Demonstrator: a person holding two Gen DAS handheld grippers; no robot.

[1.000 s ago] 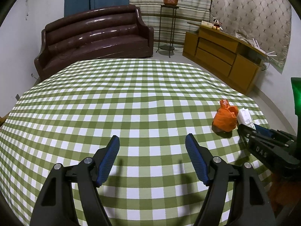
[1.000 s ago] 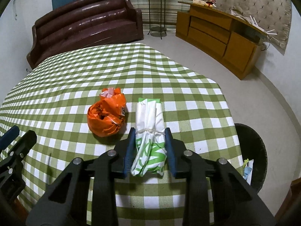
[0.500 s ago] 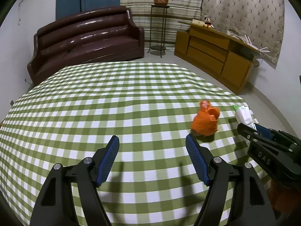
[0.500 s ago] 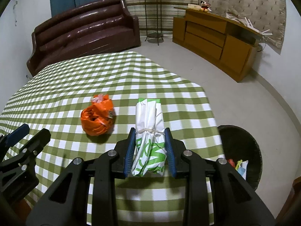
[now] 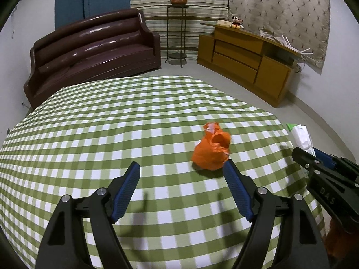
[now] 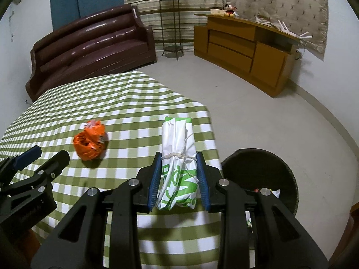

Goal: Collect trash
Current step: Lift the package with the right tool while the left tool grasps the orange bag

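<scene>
A counter (image 5: 94,134) covered in green-and-white check cloth fills the near ground. Behind it a brown sofa (image 5: 94,47) is set against the wall, with a plant stand (image 5: 178,29) beside it and a wooden sideboard (image 5: 249,56) further to the right; a small plush toy (image 5: 236,22) is seen on top of the sideboard. On the floor just off the counter's right edge a dark bin (image 6: 264,172) stands, with a few scraps visible inside. Nothing is seen lying between the trash and either tool. An orange bag (image 5: 212,151), crumpled, rests on the cloth just ahead of the left tool (image 5: 182,174), close to the tip of its right finger and outside the gap; that tool's jaws are apart and opening, with nothing between them. A white-and-green bag (image 6: 178,163), tied round with string, is clamped between the pads of the right tool (image 6: 179,172) and is held above the counter's right edge, its far end pointing away from the camera. The bin lies to the right of the held bag, near it. The orange bag is left of the right tool, apart from it.
</scene>
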